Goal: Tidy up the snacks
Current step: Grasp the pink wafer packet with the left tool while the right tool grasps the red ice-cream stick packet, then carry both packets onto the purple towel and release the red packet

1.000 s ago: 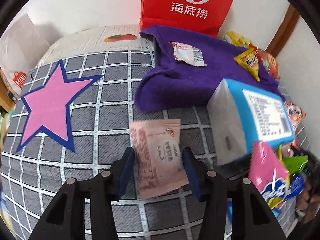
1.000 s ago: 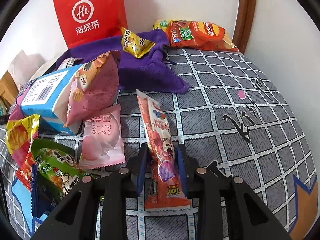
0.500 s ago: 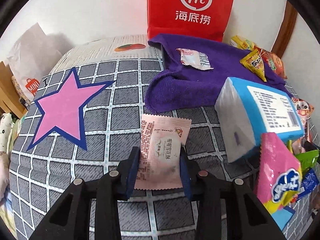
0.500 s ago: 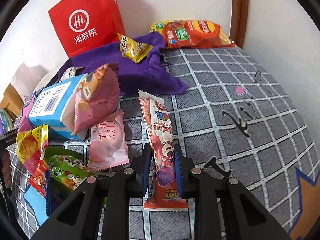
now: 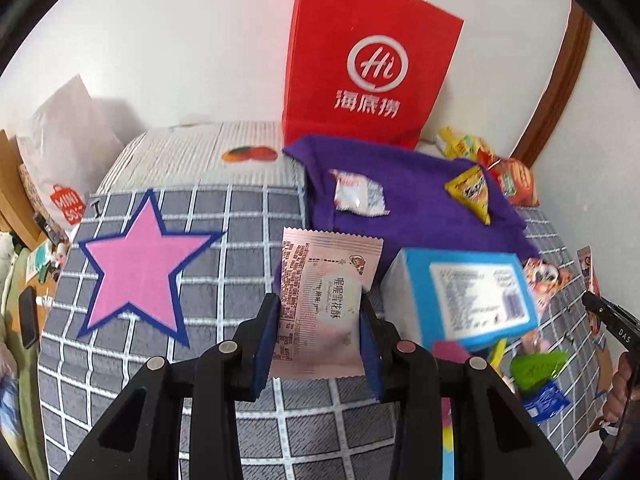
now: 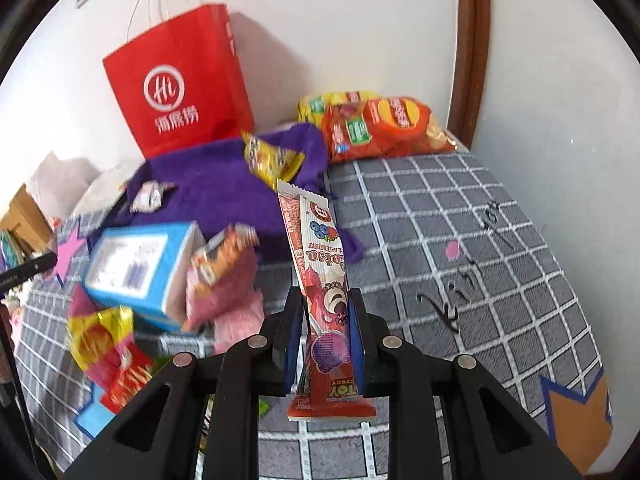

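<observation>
The left gripper (image 5: 318, 336) has its jaws closed onto a pale pink sachet (image 5: 324, 300), one blue pad pressing each long edge; the sachet stands up between them, its serrated top edge above the fingertips and its lower edge below them. The right gripper (image 6: 326, 336) is clamped the same way on a long red stick pack (image 6: 326, 300), which rises well past the fingertips and hangs below them, lifted clear of the grey checked cover (image 6: 460, 240).

Taking the purple towel (image 5: 408, 200) as landmark: one red paper bag (image 5: 368, 68) stands upright just behind it against the wall. Two small packets lie on it, one white wrapper (image 5: 358, 194) and one yellow triangular packet (image 5: 472, 192). Two chip bags, one orange (image 6: 384, 128) and one yellow (image 6: 332, 102), lie just beyond its right edge. One blue box (image 5: 468, 296) sits at its near edge, with a heap of mixed packets, too blurred to count, beside the box. One pink star (image 5: 140, 264) is printed on the cover left of the towel. The held sachet overlaps the towel's near left corner in the left view.
</observation>
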Demonstrator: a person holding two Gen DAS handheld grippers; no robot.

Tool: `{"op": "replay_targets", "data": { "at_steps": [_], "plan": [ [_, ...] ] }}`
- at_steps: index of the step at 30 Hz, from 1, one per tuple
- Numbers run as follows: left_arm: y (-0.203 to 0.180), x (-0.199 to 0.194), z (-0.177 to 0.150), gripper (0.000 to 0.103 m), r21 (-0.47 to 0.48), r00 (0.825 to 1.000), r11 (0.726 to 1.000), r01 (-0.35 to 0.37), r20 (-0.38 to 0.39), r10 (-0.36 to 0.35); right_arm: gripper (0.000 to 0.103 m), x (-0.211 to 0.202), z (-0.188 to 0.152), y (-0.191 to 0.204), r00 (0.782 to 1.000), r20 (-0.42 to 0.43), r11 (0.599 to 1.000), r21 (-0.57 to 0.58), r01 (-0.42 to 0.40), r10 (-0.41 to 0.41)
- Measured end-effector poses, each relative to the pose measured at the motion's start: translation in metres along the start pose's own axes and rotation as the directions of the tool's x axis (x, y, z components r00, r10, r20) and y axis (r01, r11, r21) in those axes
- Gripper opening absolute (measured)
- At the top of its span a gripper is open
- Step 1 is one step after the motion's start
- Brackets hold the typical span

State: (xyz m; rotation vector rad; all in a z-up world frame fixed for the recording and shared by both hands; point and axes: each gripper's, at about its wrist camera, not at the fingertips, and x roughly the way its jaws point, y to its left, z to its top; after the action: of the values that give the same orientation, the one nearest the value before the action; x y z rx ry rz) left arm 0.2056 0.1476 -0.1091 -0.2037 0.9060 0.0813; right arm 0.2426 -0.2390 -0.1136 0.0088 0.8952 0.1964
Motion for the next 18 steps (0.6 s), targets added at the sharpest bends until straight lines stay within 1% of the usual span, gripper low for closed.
{"op": "replay_targets", "data": {
  "at_steps": [6,8,12,18],
  "plan": [
    [-0.012,-0.004,0.022,0.035,0.012,0.999,1.0,0.029,0.017,-0.029,0.022,-0.009,0.037,0.012,0.999,0.04,1.0,-0.007,-0.004,0.004],
    [-0.016,-0.005,0.031,0.035,0.015,0.999,0.999,0.033,0.042,-0.033,0.022,-0.01,0.053,0.017,0.998,0.055,1.0,-0.01,-0.015,0.015],
    [-0.024,-0.009,0.052,0.035,0.022,0.997,0.999,0.039,0.063,-0.04,0.022,-0.009,0.084,0.026,0.996,0.079,0.999,-0.018,-0.035,0.036],
    [-0.032,-0.007,0.085,0.035,0.018,0.995,0.998,0.055,0.088,-0.056,0.022,0.001,0.129,0.049,0.99,0.106,0.995,-0.065,-0.081,0.088]
  ]
}}
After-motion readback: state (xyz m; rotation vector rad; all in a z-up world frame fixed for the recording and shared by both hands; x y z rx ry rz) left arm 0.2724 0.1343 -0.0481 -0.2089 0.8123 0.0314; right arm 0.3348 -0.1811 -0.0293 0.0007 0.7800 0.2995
